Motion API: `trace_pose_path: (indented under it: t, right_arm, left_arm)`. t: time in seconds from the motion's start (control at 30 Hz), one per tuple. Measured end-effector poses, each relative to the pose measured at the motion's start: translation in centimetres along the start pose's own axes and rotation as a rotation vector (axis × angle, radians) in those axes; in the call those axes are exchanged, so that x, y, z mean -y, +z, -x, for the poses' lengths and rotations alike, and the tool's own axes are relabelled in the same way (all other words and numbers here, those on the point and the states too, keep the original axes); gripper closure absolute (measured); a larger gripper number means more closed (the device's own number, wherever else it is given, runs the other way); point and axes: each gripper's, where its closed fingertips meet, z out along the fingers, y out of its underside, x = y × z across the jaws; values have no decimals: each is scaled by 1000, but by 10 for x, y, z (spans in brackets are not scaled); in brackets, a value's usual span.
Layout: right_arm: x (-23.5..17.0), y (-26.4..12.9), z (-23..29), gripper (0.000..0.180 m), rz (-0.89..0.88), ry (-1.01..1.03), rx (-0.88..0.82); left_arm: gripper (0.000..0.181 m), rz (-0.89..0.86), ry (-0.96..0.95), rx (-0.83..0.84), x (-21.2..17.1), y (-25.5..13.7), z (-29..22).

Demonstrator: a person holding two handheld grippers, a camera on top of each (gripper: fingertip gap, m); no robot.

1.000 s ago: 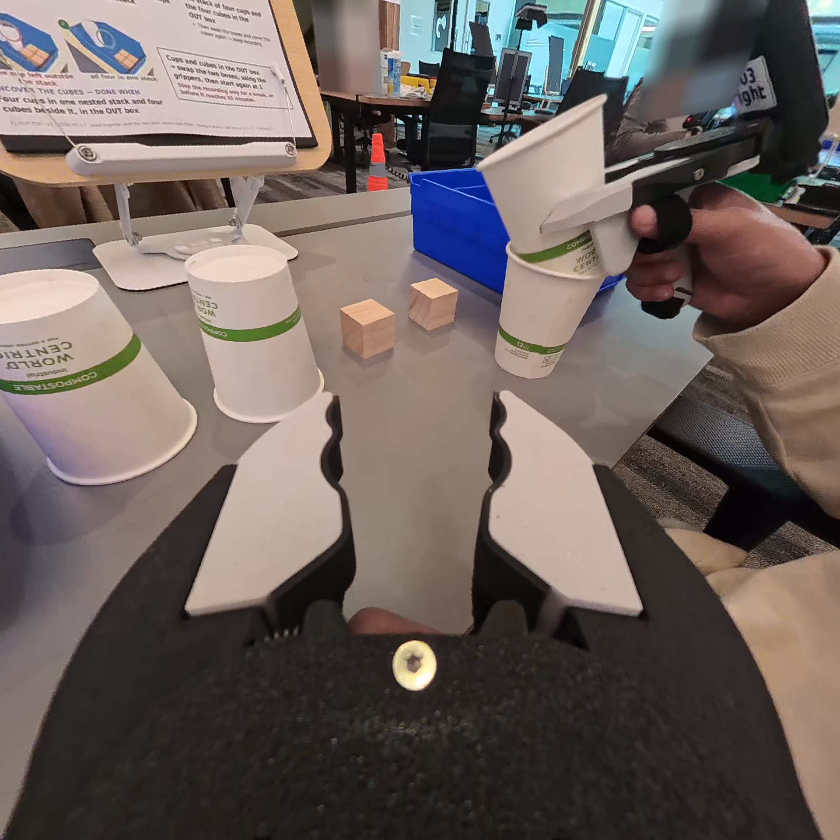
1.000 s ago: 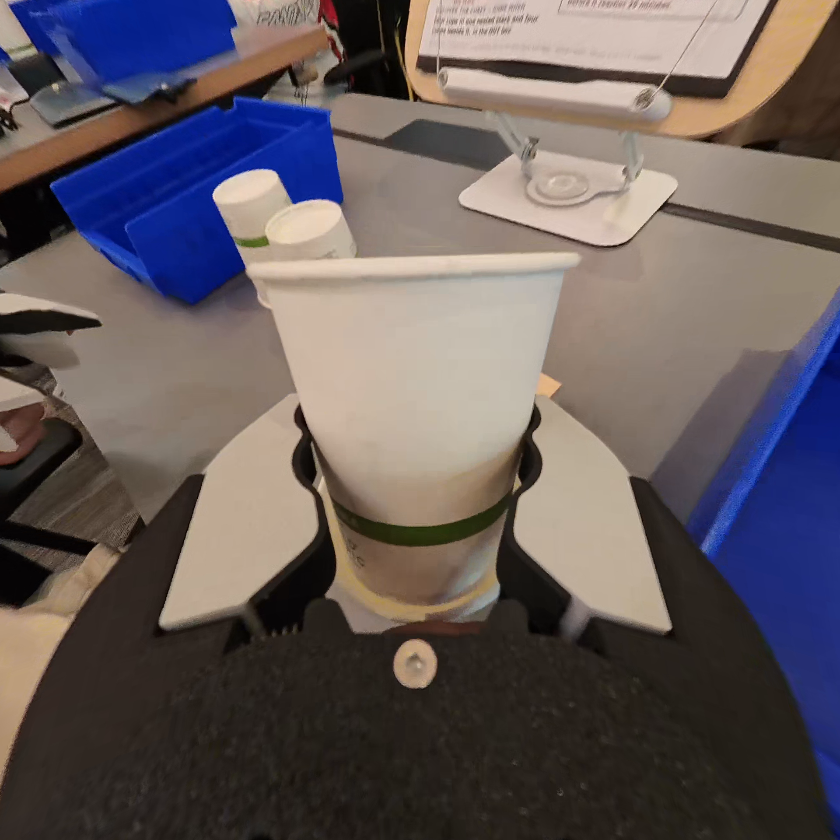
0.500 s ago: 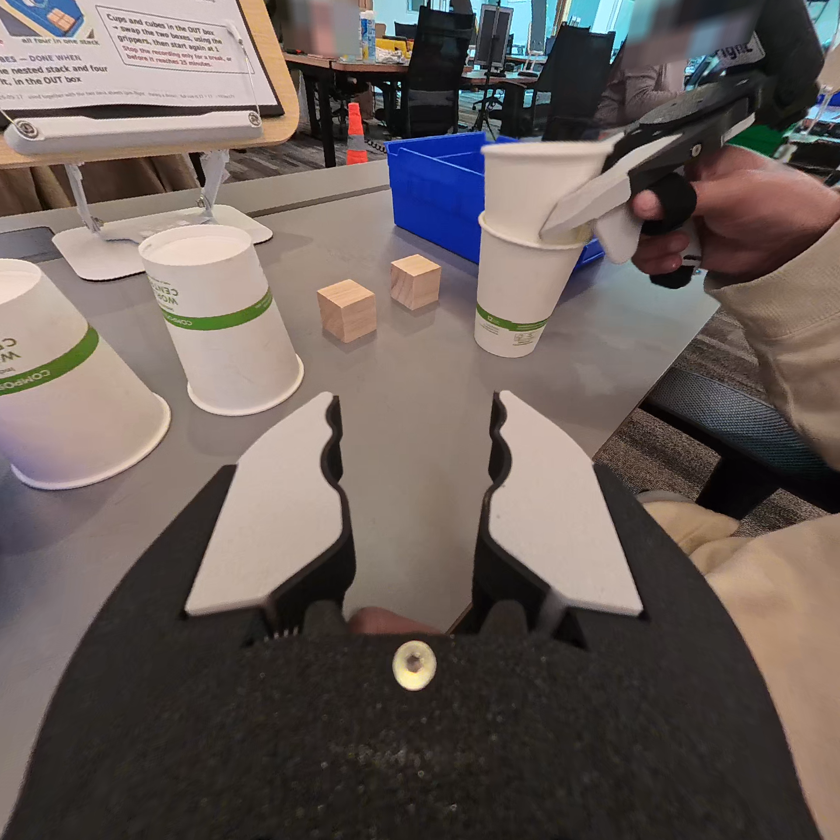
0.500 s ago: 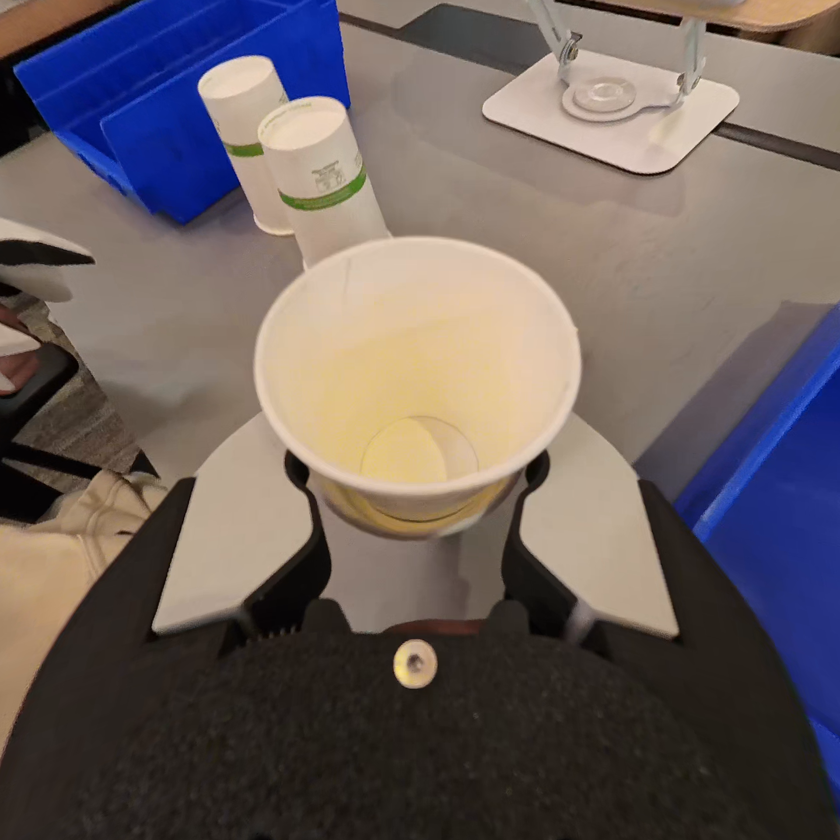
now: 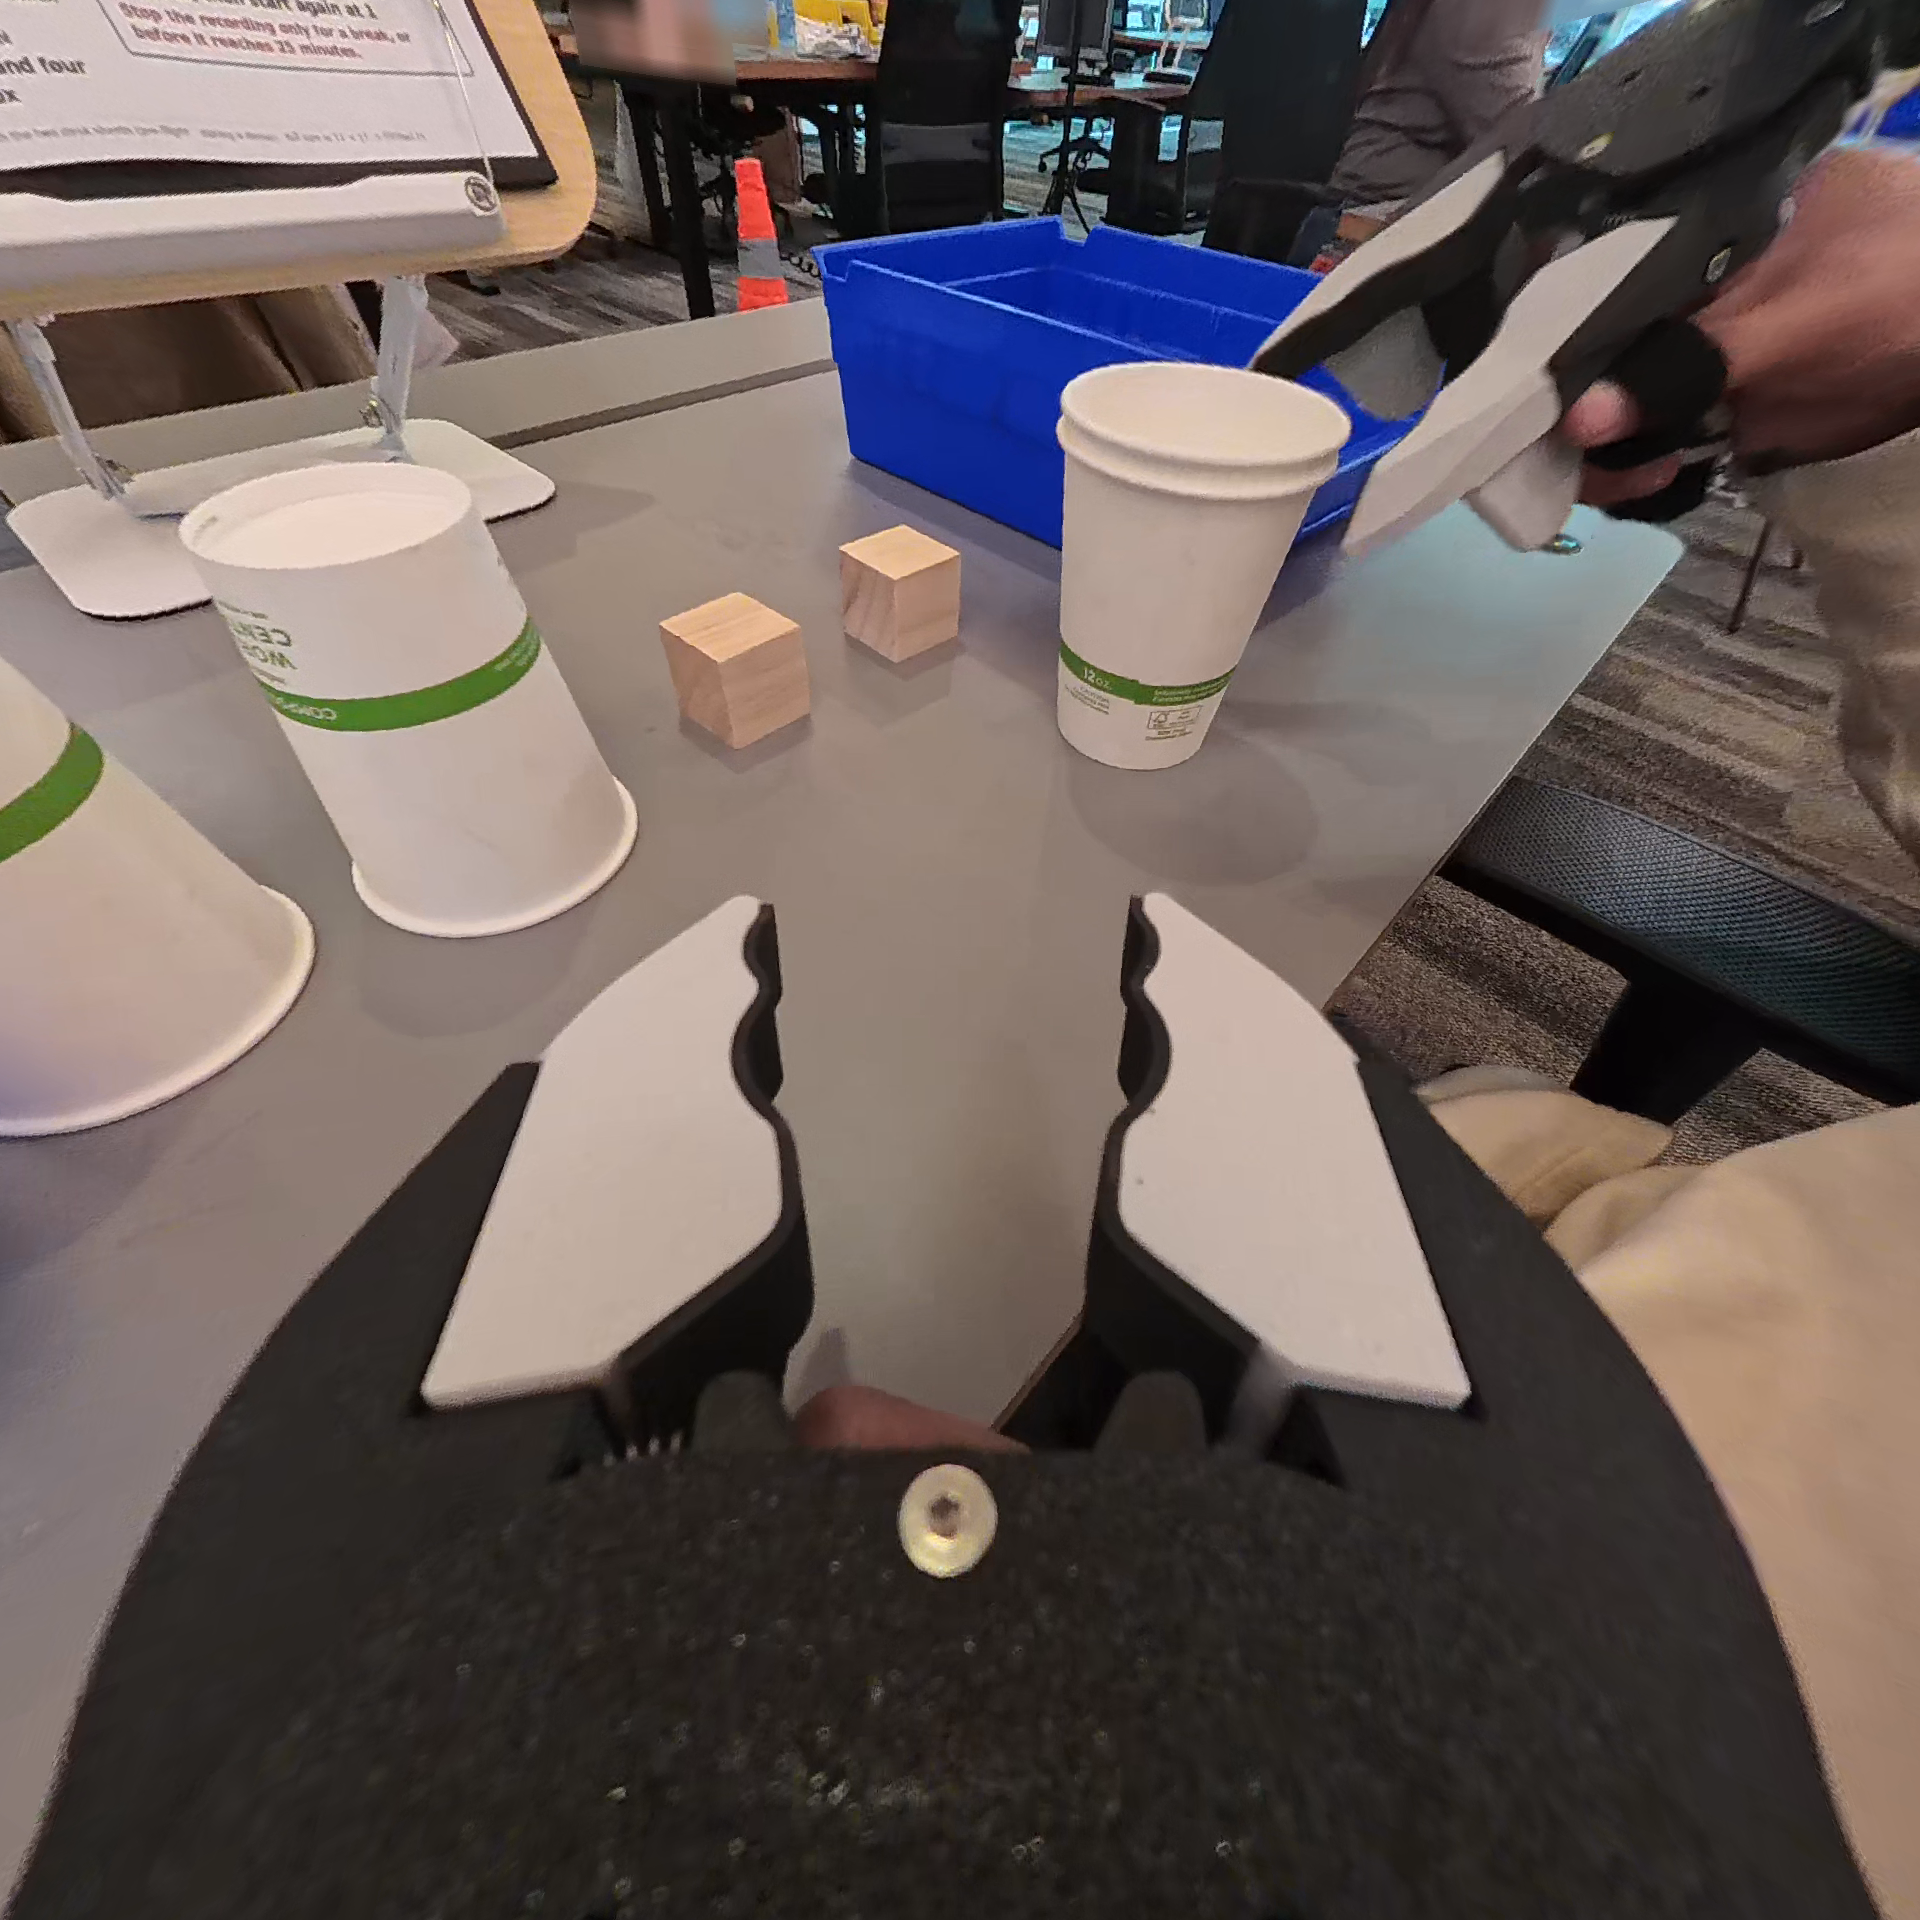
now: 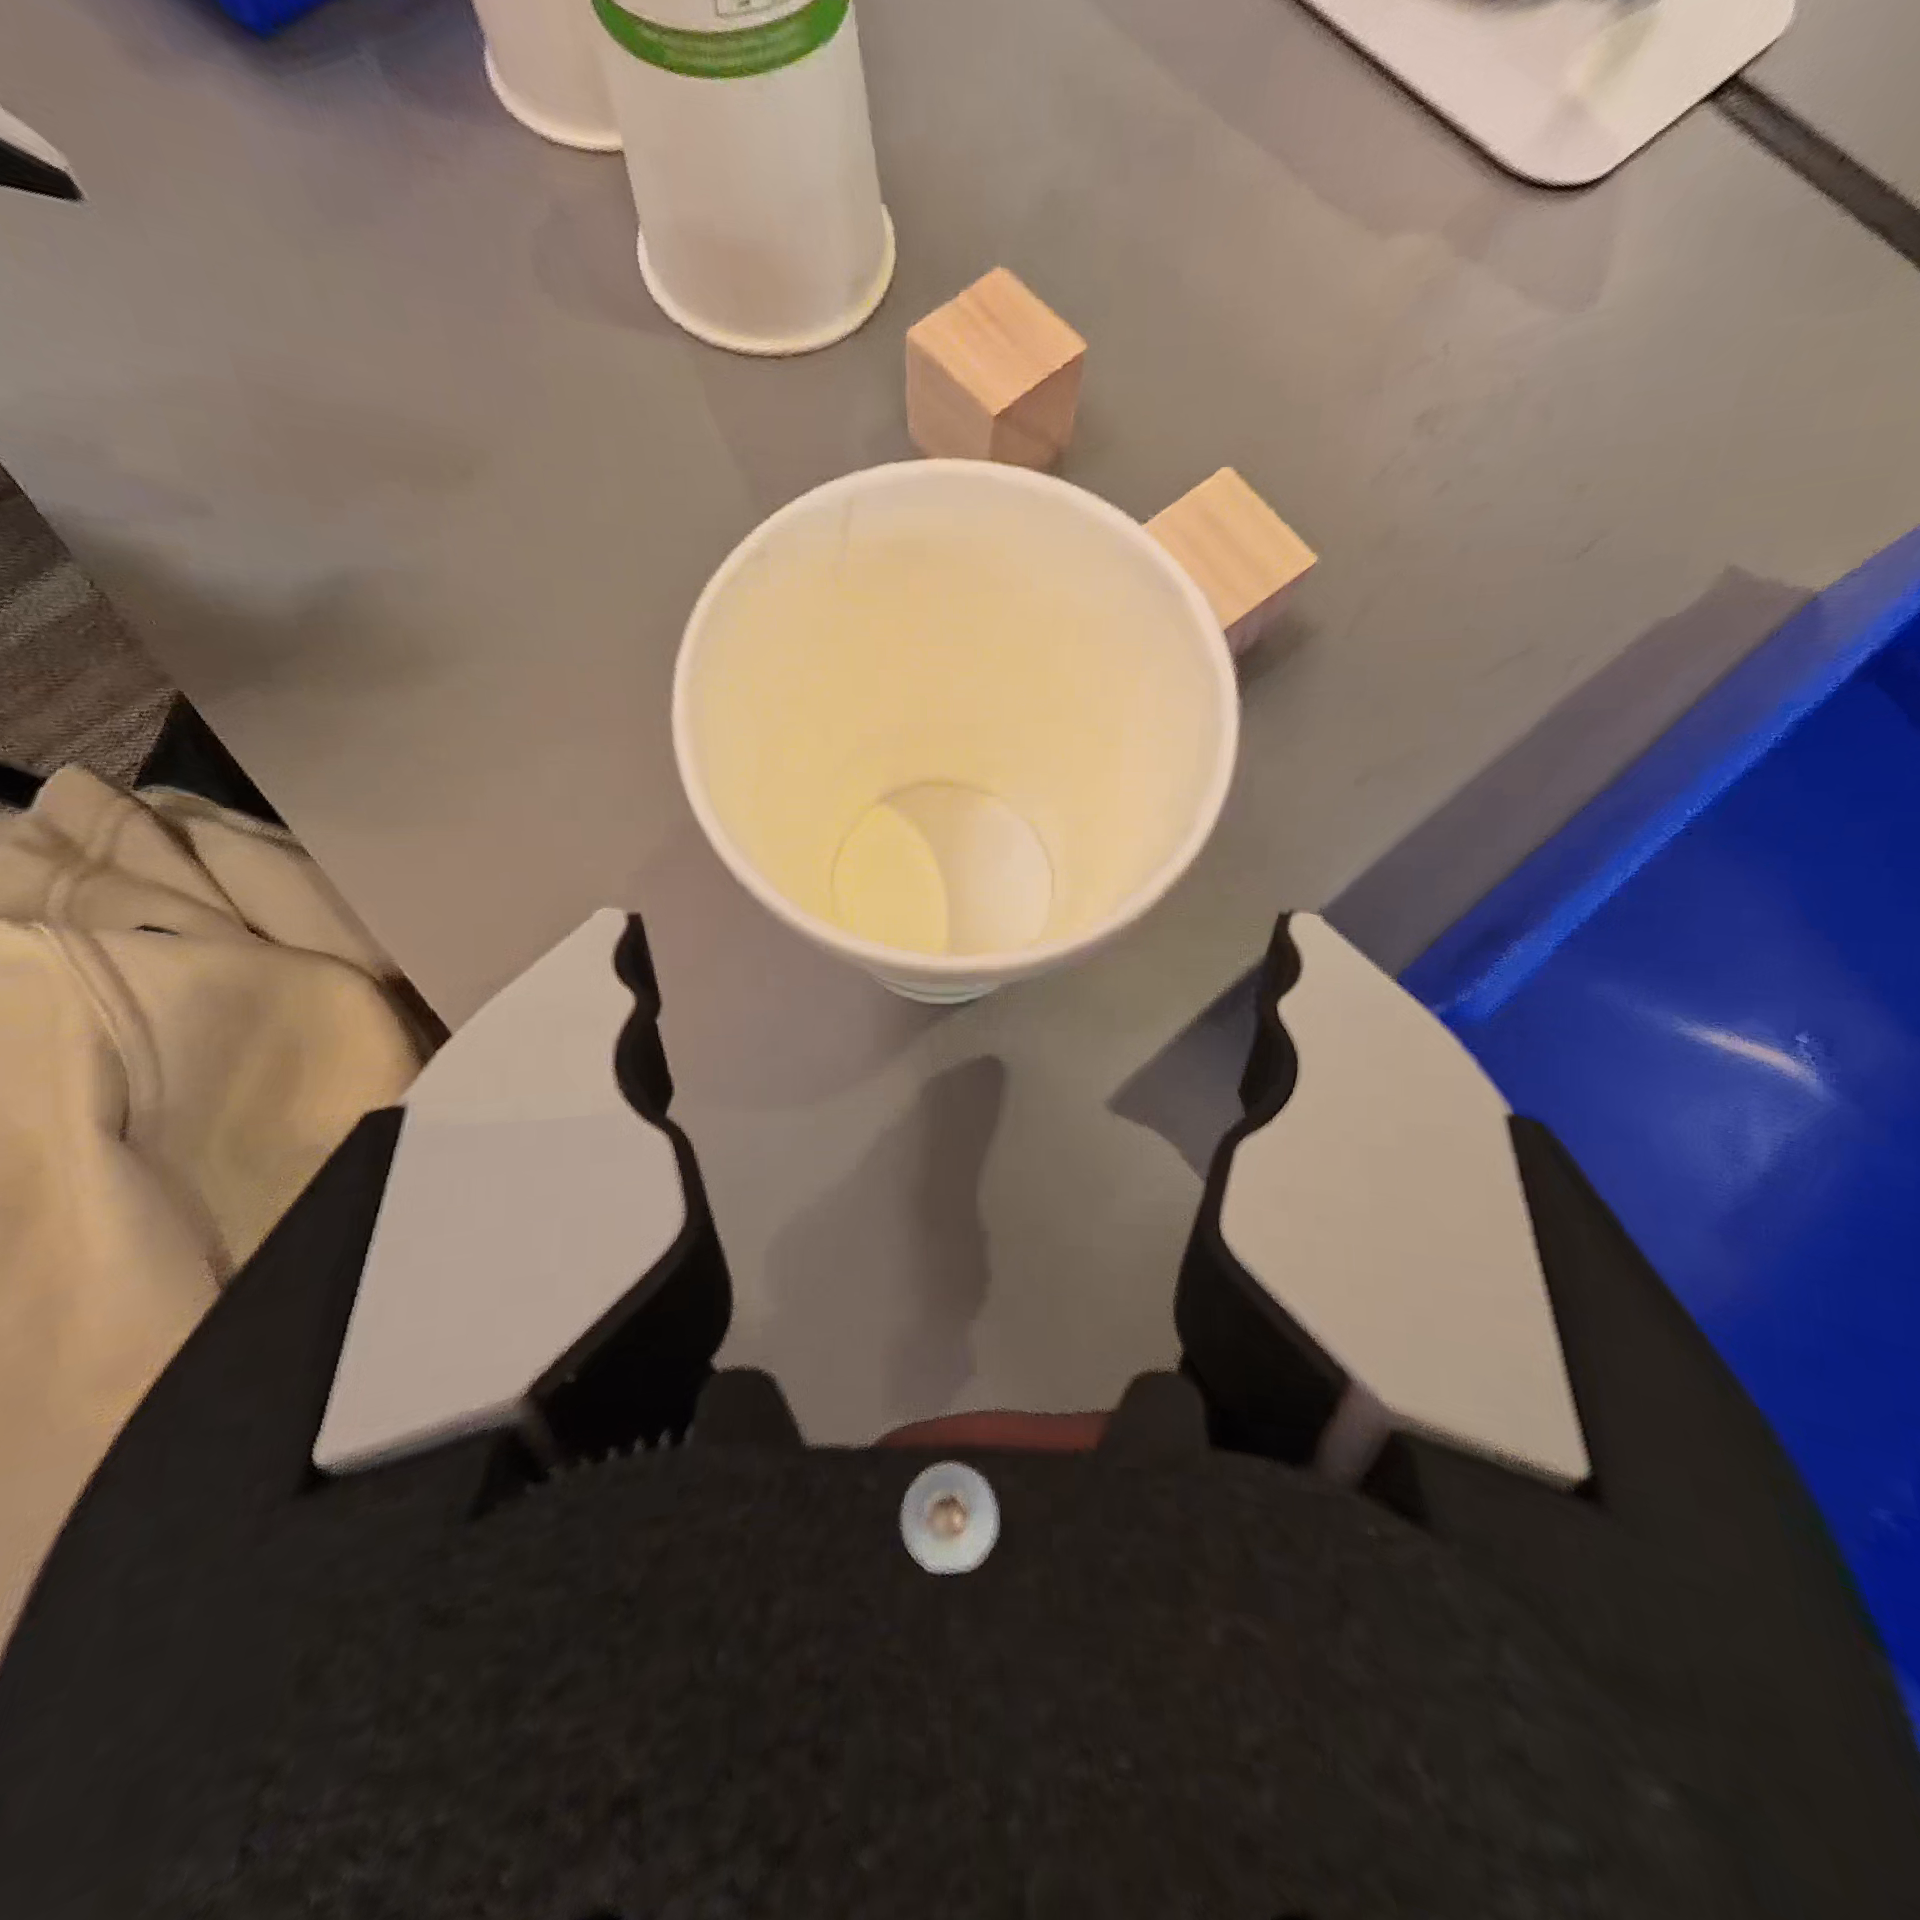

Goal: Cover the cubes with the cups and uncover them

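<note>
A grey worktop (image 5: 935,935) carries two bare pale wooden cubes (image 5: 736,667) (image 5: 899,590) side by side, two upside-down white paper cups with green bands (image 5: 416,686) (image 5: 94,914) to their left, and one upright nested stack of two white paper cups (image 5: 1174,561) to their right, beside a blue plastic bin (image 5: 935,395). The left gripper (image 5: 948,997) hovers low near the worktop's front, its fingers parted and empty. The right gripper (image 6: 956,997), its fingers spread wide and holding nothing, hangs just above the upright stack.
</note>
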Motion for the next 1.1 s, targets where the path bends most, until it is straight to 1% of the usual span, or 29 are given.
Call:
trace_pose_path:
  t: [0.03, 0.1, 0.17, 0.2, 0.27, 0.33, 0.37, 0.47, 0.57, 0.77, 0.83, 0.93, 1.0, 1.03, 1.1]
  right_arm:
    - [2, -7, -2, 71, -30, 10, -22]
    - [19, -25, -6, 74, -184, 22, -96]
    - [41, -41, 2, 83, -397, 37, -133]
    - [49, -47, 10, 87, -496, 65, -134]
    - [60, -52, 31, 87, -676, 117, -111]
    - [64, -52, 50, 90, -794, 140, -116]
    - [66, -48, 57, 91, -806, 120, -123]
    - [68, -31, 69, 89, -725, 69, -121]
    - [68, -30, 72, 90, -715, 94, -89]
    - [61, -30, 59, 90, -713, 125, -99]
    - [60, -27, 57, 90, -706, 120, -105]
    - [61, -23, 60, 90, -707, 119, -89]
    - [60, -21, 65, 90, -706, 117, -71]
    - [60, -20, 67, 91, -703, 112, -66]
    - [58, -19, 70, 91, -697, 106, -54]
  left_arm:
    - [118, 0, 7, 17, 0, 0, 3]
    - [118, -12, 21, 78, 1, -1, 13]
    - [118, -17, 11, 143, 1, -2, 26]
    - [119, -18, -1, 179, 0, -3, 34]
    - [119, -17, -26, 252, -3, -4, 49]
    - [119, -5, -39, 290, -7, -5, 58]
    - [119, 3, -41, 305, -10, -5, 62]
    - [119, 25, -40, 323, -14, -5, 67]
    - [119, 25, -36, 328, -14, -4, 69]
    - [118, 53, -63, 325, -20, 2, 72]
    - [116, 91, -62, 341, -20, 12, 79]
    - [104, 189, 1, 436, -16, 36, 106]
    - [102, 197, -2, 481, -5, 54, 124]
    - [102, 197, -17, 486, 0, 64, 132]
    - [100, 191, -73, 443, 9, 86, 137]
